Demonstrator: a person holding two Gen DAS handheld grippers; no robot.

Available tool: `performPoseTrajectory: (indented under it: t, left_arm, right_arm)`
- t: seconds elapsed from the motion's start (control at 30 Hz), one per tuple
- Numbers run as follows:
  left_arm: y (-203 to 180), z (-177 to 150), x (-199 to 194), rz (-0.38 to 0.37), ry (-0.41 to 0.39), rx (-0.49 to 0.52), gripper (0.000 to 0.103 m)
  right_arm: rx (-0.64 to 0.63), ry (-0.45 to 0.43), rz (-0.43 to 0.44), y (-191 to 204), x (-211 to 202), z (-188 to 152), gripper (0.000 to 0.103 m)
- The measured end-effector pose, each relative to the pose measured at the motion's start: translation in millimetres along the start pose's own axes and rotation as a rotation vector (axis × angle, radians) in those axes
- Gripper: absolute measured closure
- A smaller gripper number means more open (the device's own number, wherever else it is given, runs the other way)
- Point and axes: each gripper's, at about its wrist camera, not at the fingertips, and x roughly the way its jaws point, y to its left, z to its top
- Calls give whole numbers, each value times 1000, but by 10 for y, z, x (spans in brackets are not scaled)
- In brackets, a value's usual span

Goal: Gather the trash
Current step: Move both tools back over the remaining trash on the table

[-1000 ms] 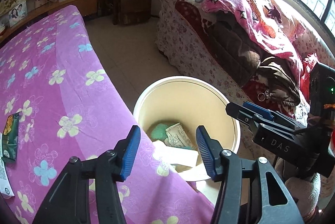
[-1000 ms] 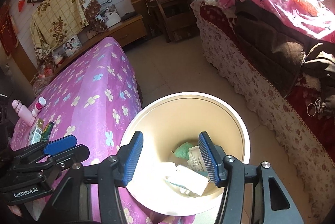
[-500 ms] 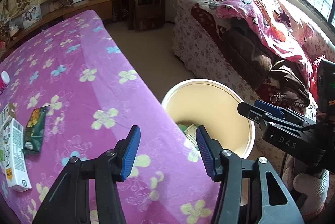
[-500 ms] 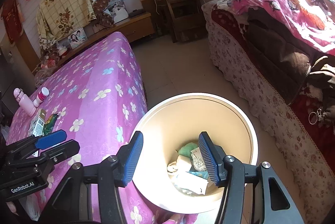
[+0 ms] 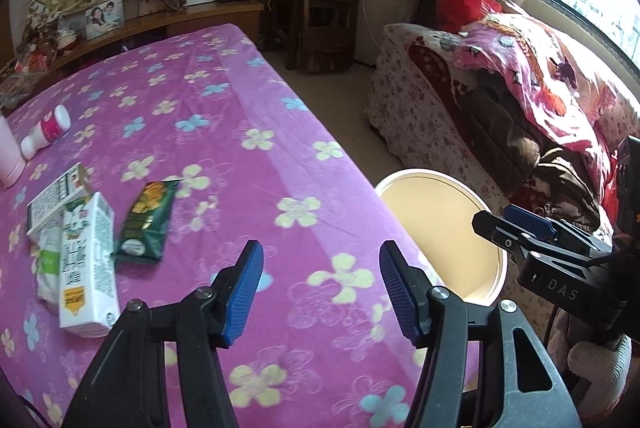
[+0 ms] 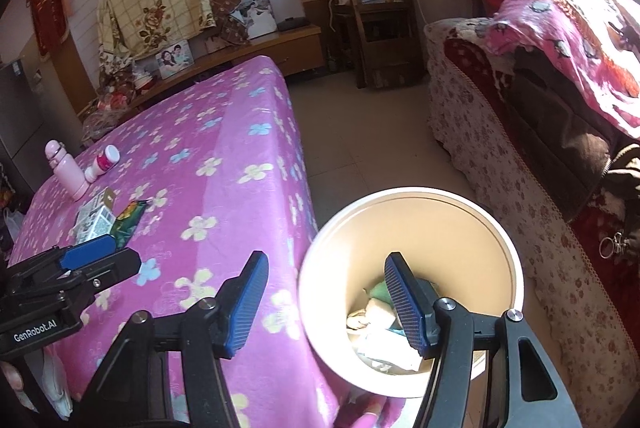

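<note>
**Left wrist view: both claws spread and empty, trash left on the worktop, bin beside it**

Left wrist view, my left claw [image 5: 320,292] is spread wide, nothing between the blue pads, hovering over the near part of the worktop [image 5: 224,116] with its purple flowered cloth. Ahead and to the left lies the trash: a white milk carton [image 5: 86,268] on its side, a dark green snack wrapper [image 5: 146,224] just beside it on the right, touching or nearly so, and a flattened printed box [image 5: 56,200] partly under the carton's far end. Further back near the left edge a small white-and-pink bottle [image 5: 46,134] lies on its side, next to a pale pink flask [image 5: 10,156] that is mostly cut off by the frame. The round cream bin [image 5: 494,228] sits on the floor just off the worktop's right edge; from here its inside is hidden by the cloth. My right claw [image 5: 516,228] shows at the right, over the bin's rim.

Right wrist view, my right claw [image 6: 324,304] is also spread, holding nothing, hanging above the bin [image 6: 508,256]. Inside the bin there is crumpled paper and something green [image 6: 378,290], partly hidden behind my right pad. My left claw [image 6: 92,256] pokes in from the left over the cloth, close to the carton [image 6: 98,224] and wrapper [image 6: 128,222]. The pink flask [image 6: 66,170] stands upright here, bottle [image 6: 102,162] lying beside it.
</note>
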Motion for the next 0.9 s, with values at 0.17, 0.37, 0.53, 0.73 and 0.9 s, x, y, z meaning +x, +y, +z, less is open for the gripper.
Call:
performPoseTrajectory:
  t: [0.17,0.37,0.53,0.73,0.9]
  left_arm:
    - [272,-51,-143,31,-10,-33,41]
    - [667,-144,-351,74,-31,-83,41]
    - [1047,-240,-523,112,-34,-119,41]
    - [1588,-410,-701,186,-26,-170,40]
    - [1993,-511,-742,224,-3,-225,40]
  right_arm:
    - [-39,-3,29,321,0,8,38]
    - [-86,11,74,721,75,-14,37]
    - [-127,32,123,1056,163,-30,37]
    - [-178,66,189,1446,270,-53,37]
    - [-207,102,235,1765,416,-76,37]
